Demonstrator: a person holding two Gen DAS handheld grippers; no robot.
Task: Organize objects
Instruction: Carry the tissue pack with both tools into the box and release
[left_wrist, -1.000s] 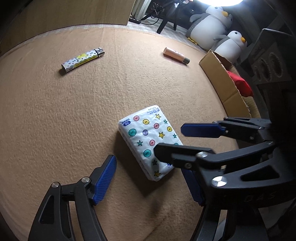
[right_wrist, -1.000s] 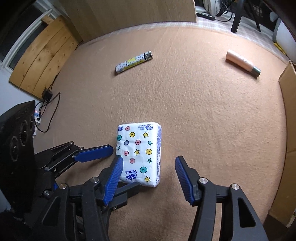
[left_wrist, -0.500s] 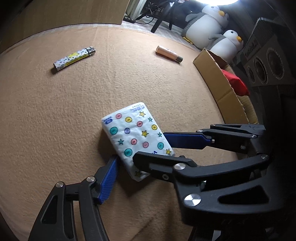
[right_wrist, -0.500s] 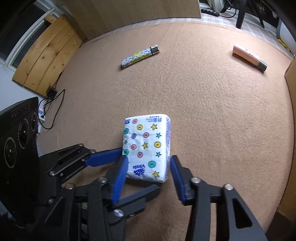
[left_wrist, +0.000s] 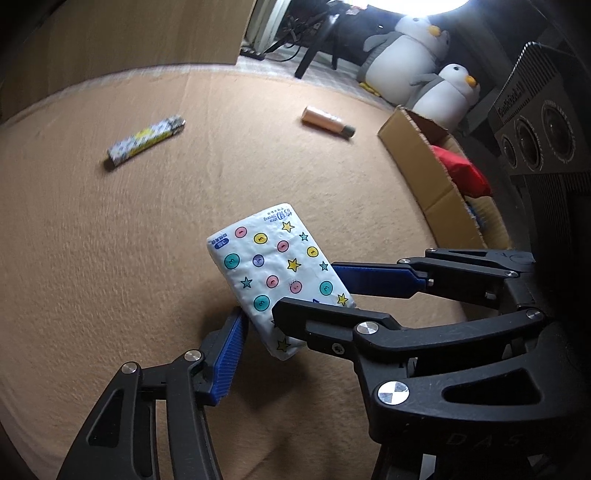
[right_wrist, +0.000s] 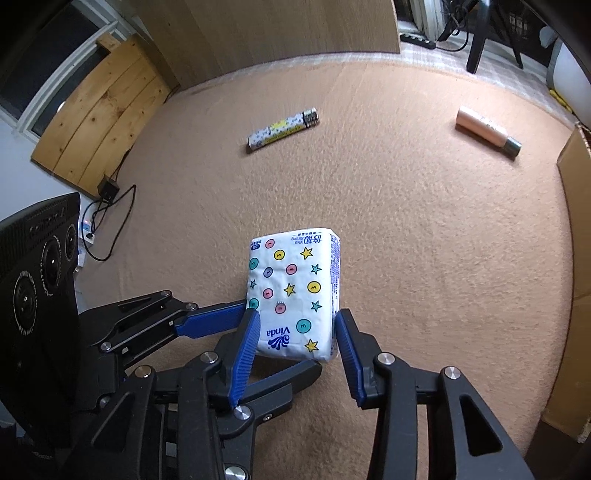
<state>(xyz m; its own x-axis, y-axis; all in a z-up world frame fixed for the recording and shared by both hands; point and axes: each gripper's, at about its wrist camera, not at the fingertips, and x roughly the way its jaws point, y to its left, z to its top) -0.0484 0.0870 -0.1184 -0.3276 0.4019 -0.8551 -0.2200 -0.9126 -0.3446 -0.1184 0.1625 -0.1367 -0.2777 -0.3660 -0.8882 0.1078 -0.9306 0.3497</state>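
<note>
Right wrist view: the worktop (right_wrist: 443, 229) is carpeted in tan; a box (left_wrist: 424, 173) stands at its right edge; the tissue pack (right_wrist: 295, 291), flat a second ago, is now tilted up, clamped by the right gripper (right_wrist: 295, 332); the left gripper (left_wrist: 295, 317) is spread wide beneath; transfer to the box likely follows; lighter (right_wrist: 282, 129) and tube (right_wrist: 487, 132) remain.

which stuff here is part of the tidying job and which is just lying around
Job: tissue pack in the right gripper; lighter; pink tube; cardboard box.
Lying about: penguin plushies; speaker; wooden boards.
</note>
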